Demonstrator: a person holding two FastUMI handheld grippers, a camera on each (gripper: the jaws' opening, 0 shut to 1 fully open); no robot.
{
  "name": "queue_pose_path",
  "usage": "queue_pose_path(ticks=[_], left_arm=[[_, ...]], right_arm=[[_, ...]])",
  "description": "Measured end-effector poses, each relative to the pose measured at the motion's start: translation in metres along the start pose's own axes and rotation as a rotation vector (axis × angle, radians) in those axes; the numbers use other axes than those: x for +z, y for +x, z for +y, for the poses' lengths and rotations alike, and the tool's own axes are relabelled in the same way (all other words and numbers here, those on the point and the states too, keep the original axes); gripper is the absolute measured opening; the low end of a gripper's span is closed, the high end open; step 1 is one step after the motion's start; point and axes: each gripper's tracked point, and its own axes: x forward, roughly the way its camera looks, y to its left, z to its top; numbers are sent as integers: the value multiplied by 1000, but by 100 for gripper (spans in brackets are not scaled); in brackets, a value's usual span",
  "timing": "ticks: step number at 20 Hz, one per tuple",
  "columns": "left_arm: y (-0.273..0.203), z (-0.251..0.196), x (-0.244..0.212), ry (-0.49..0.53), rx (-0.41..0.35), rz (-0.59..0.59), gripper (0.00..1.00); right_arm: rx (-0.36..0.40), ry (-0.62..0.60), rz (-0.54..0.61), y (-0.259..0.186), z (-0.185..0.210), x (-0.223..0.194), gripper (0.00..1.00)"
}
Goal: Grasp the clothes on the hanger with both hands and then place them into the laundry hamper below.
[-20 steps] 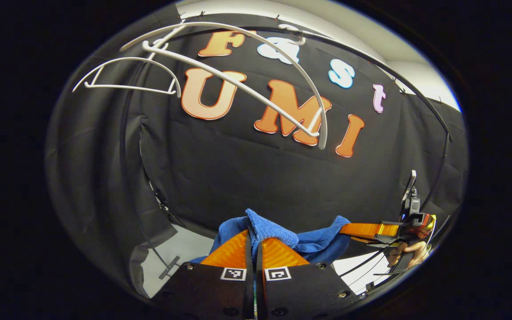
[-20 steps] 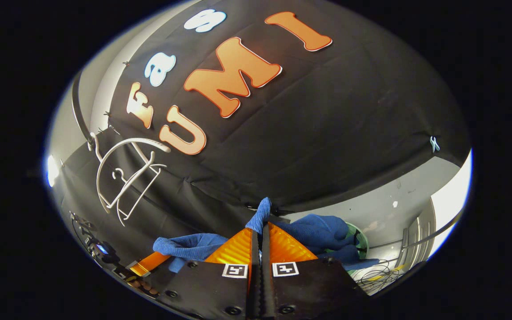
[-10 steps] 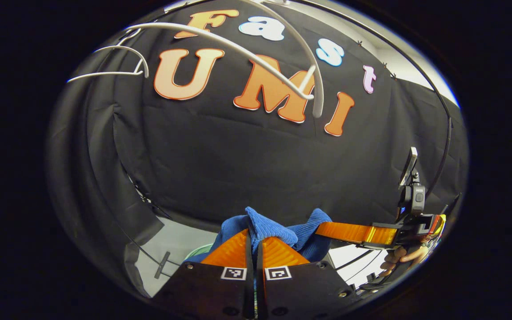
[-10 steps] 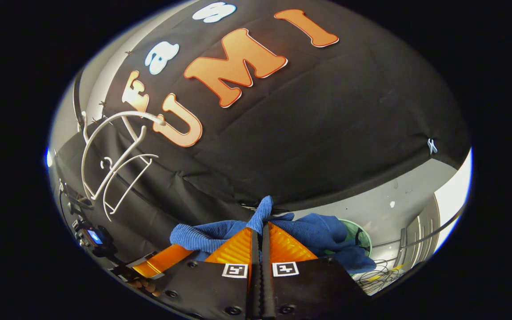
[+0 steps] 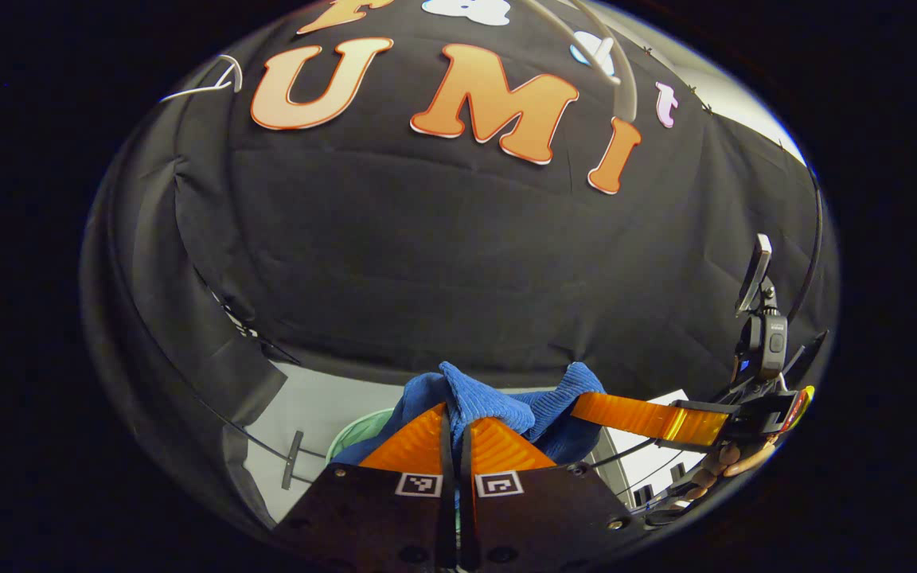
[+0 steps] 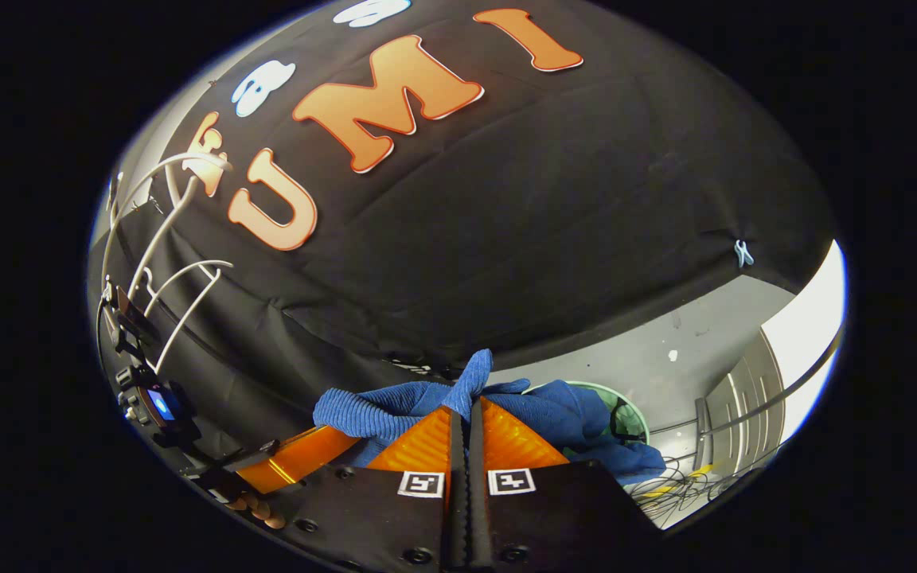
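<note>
A blue knitted garment (image 5: 506, 407) hangs between my two grippers, off the hanger. My left gripper (image 5: 453, 407) is shut on a bunched fold of it. The right gripper (image 5: 586, 404) shows at the right in the left gripper view, pinching the other end, with a hand (image 5: 725, 460) behind it. In the right gripper view my right gripper (image 6: 464, 404) is shut on the blue garment (image 6: 554, 418), and the left gripper (image 6: 323, 439) shows at lower left. The pale green laundry hamper (image 6: 630, 398) sits below the cloth; its rim (image 5: 347, 434) peeks out in the left gripper view. White hangers (image 6: 164, 247) hang up high.
A black rail frame (image 5: 809, 263) curves around the booth. Grey floor (image 6: 697, 350) lies under the black wall cloth, with tangled cables (image 6: 673, 485) and a metal rack (image 6: 733, 398) at the right. A small clip (image 6: 742, 253) holds the cloth's edge.
Both grippers have come down with the blue garment. The hangers have slid up and away in both views, and more of the green hamper shows beneath the cloth.
</note>
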Motion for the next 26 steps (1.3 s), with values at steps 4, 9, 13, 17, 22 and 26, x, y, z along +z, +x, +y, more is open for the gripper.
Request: queue_pose_path(ticks=[4, 9, 13, 17, 22, 26], left_arm=[[27, 11, -28, 7, -8, 79, 2], [48, 26, -65, -11, -13, 183, 2], [52, 43, -91, -22, 4, 248, 2], [57, 57, -110, -35, 27, 306, 2], [54, 67, -124, -49, 53, 389, 2], [46, 67, -129, -62, 76, 461, 2]], right_arm=[[-69, -18, 31, 17, -16, -18, 7], [-149, -52, 95, 38, -37, -48, 7], [-197, -71, 148, 49, -50, -73, 7], [-237, -91, 203, 64, -55, -91, 7], [-286, -91, 266, 73, -61, -107, 7], [-339, -108, 328, 75, -68, -118, 7]])
